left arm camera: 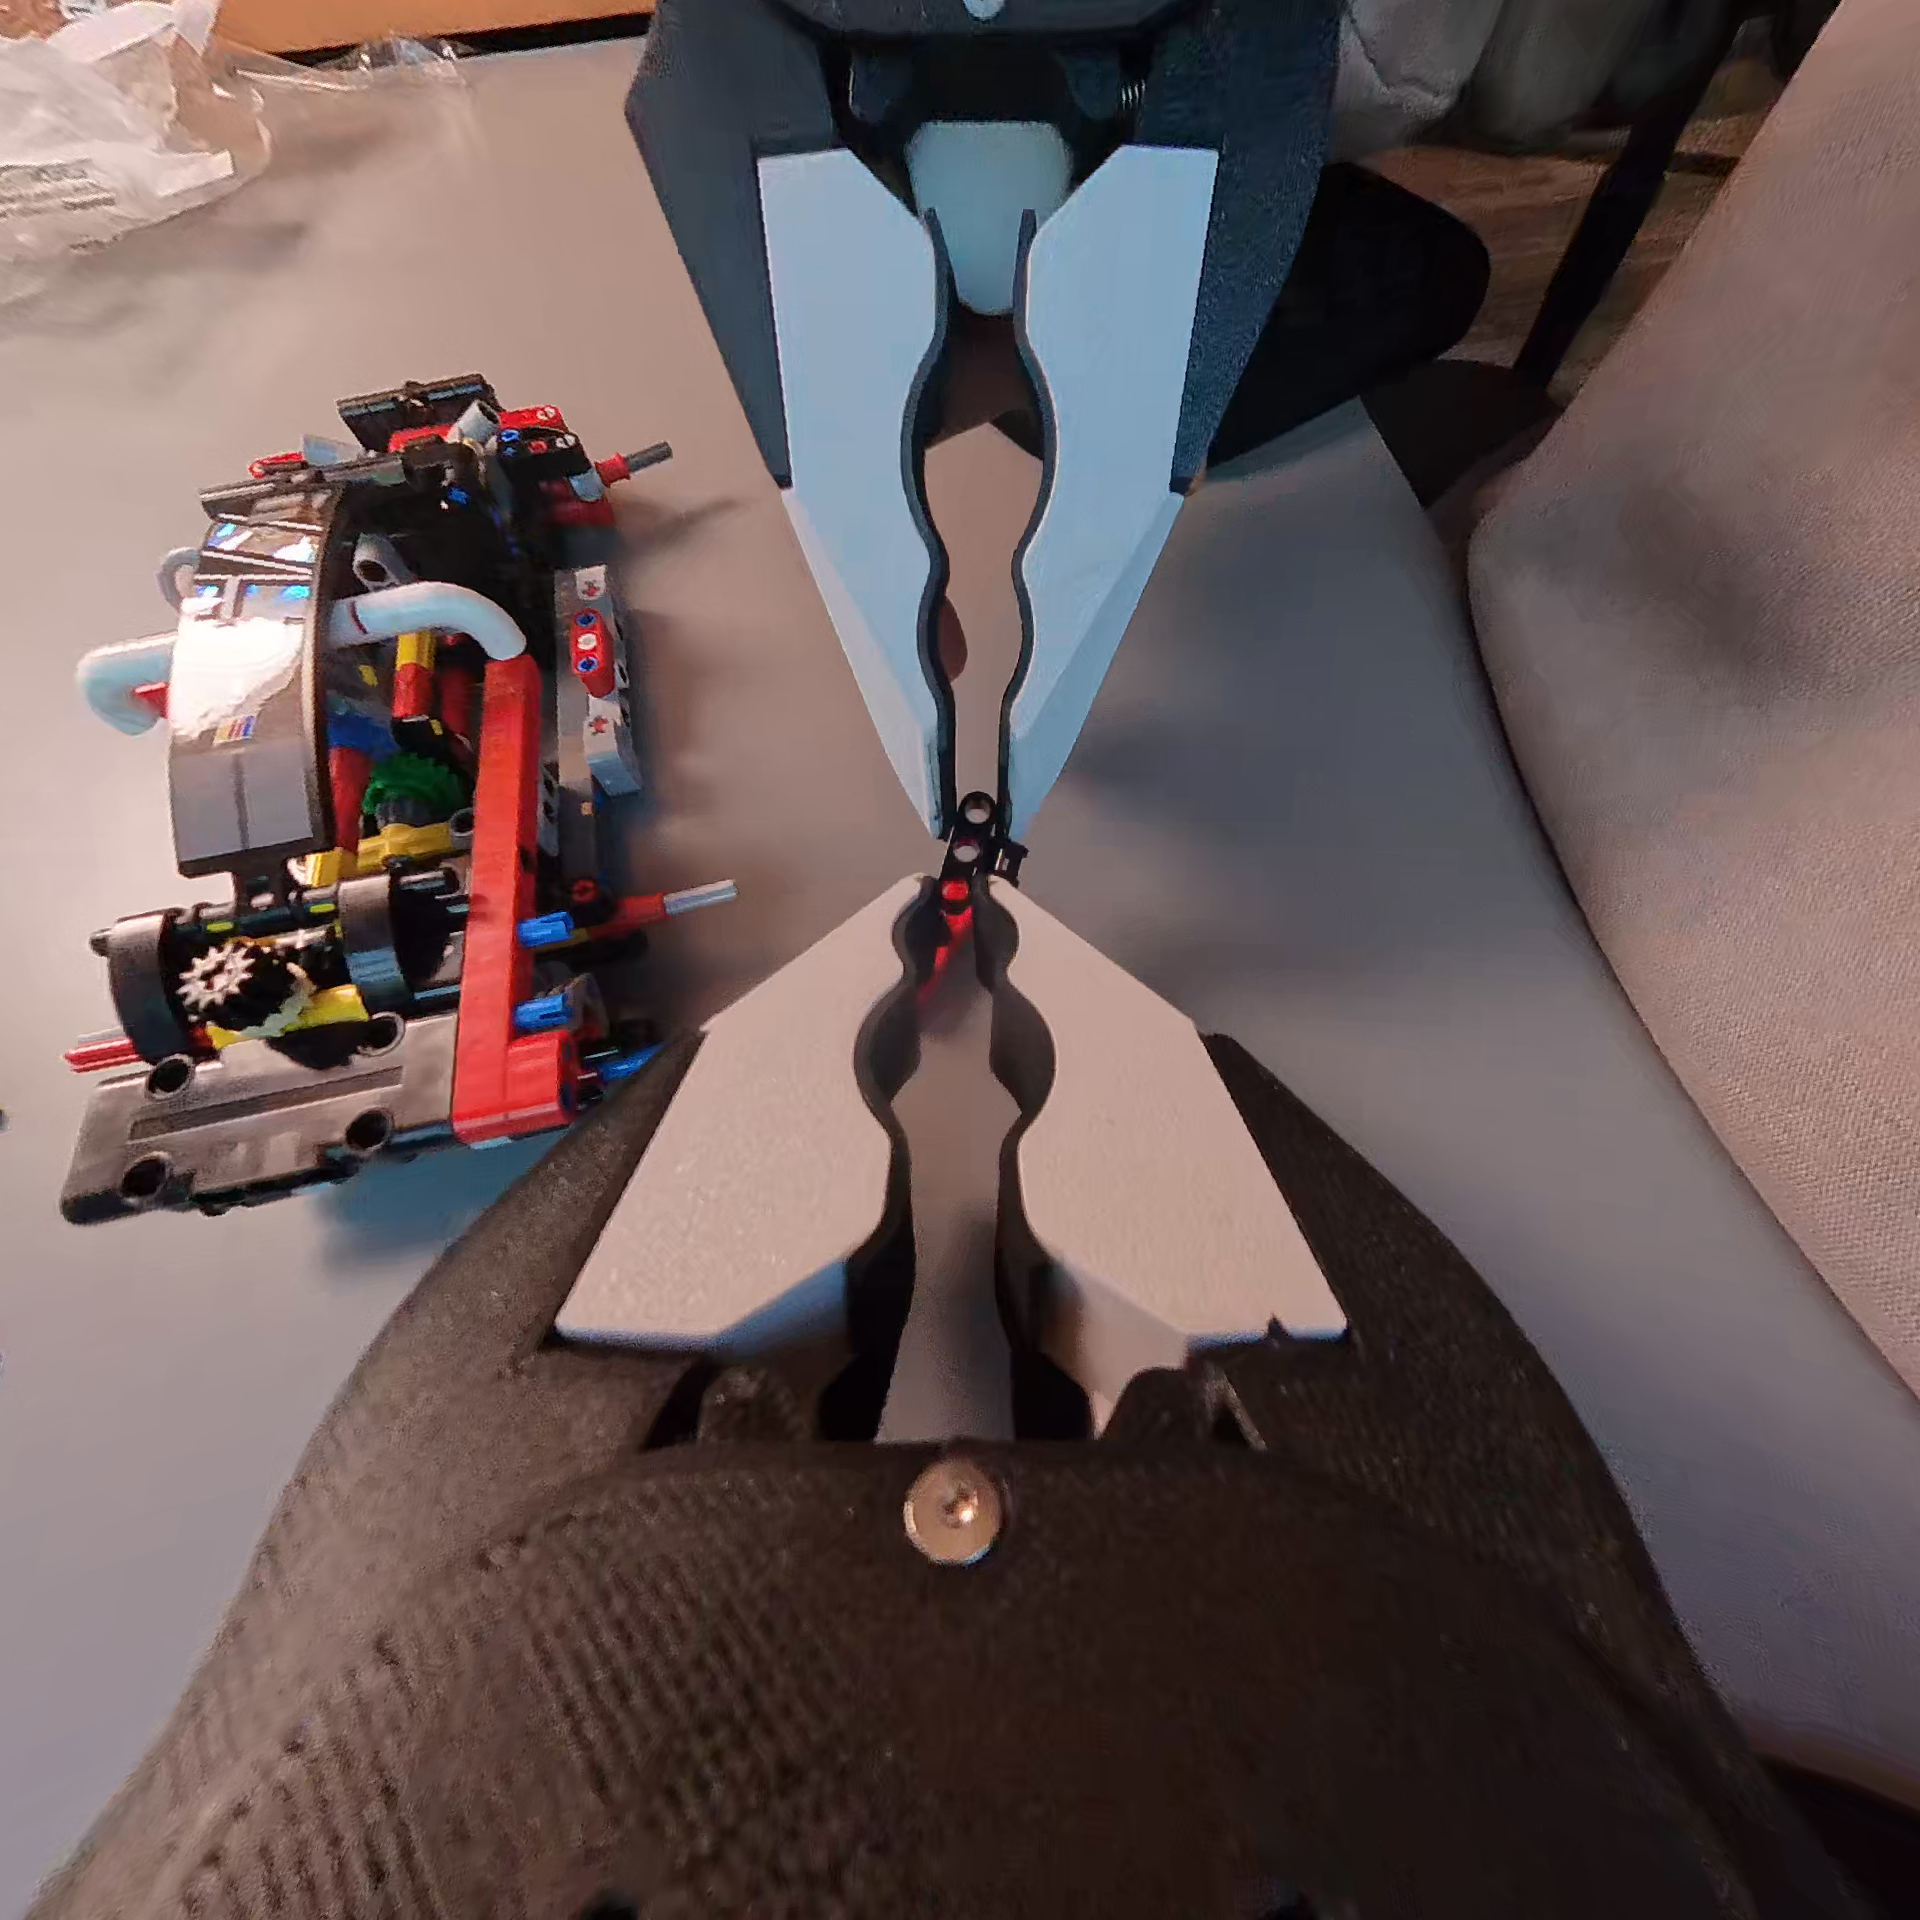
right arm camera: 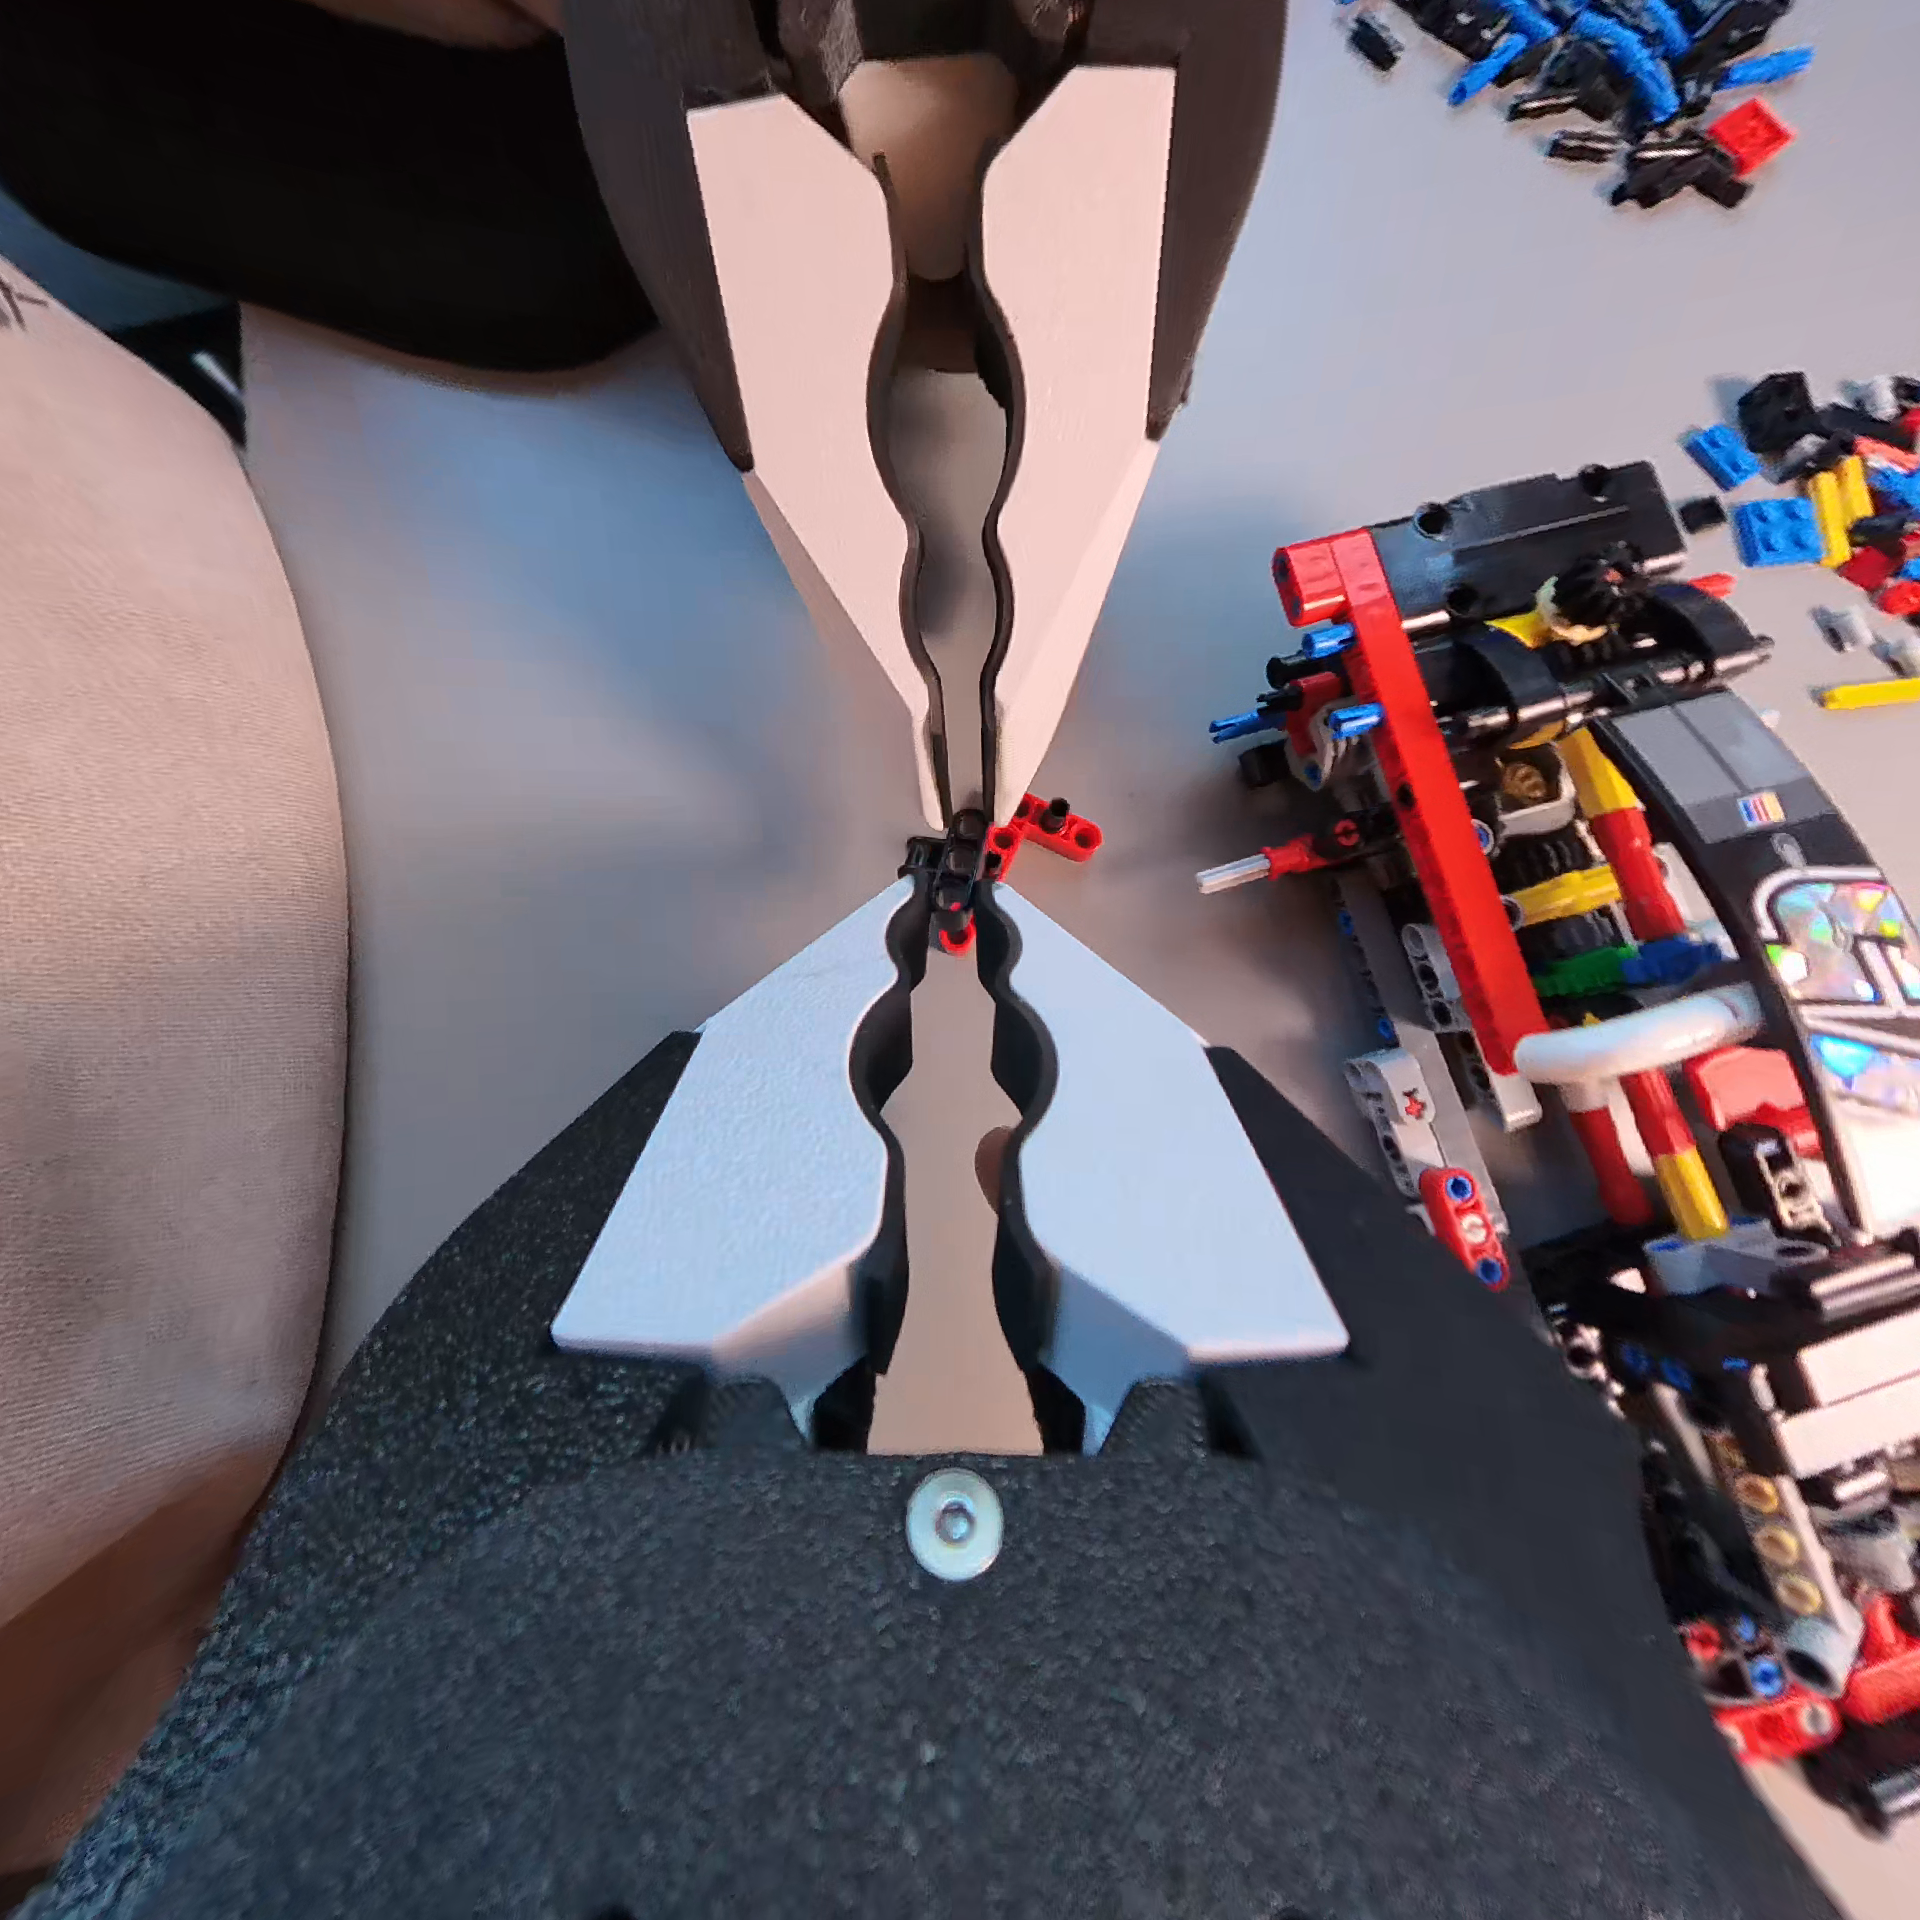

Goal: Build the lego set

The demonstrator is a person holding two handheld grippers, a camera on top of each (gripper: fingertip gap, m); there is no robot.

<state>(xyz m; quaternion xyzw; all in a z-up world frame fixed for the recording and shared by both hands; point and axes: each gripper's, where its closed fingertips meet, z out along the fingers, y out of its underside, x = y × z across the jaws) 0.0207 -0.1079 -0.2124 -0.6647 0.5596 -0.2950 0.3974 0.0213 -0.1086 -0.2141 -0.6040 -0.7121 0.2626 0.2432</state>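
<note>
Dead centre, tip to tip: left gripper [left arm camera: 951, 904] pinches the red beam [left arm camera: 948, 935], right gripper [right arm camera: 951, 894] clamps the black link [right arm camera: 958, 847], axes in line.

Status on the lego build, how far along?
Well along: the car chassis stands on the table with gears, red beam and curved panel fitted. In hand: the left gripper and right gripper meet tip to tip, jaws shut on a small black-and-red piece, apparently being joined. Left: mounting it, plus the loose bricks.
</note>
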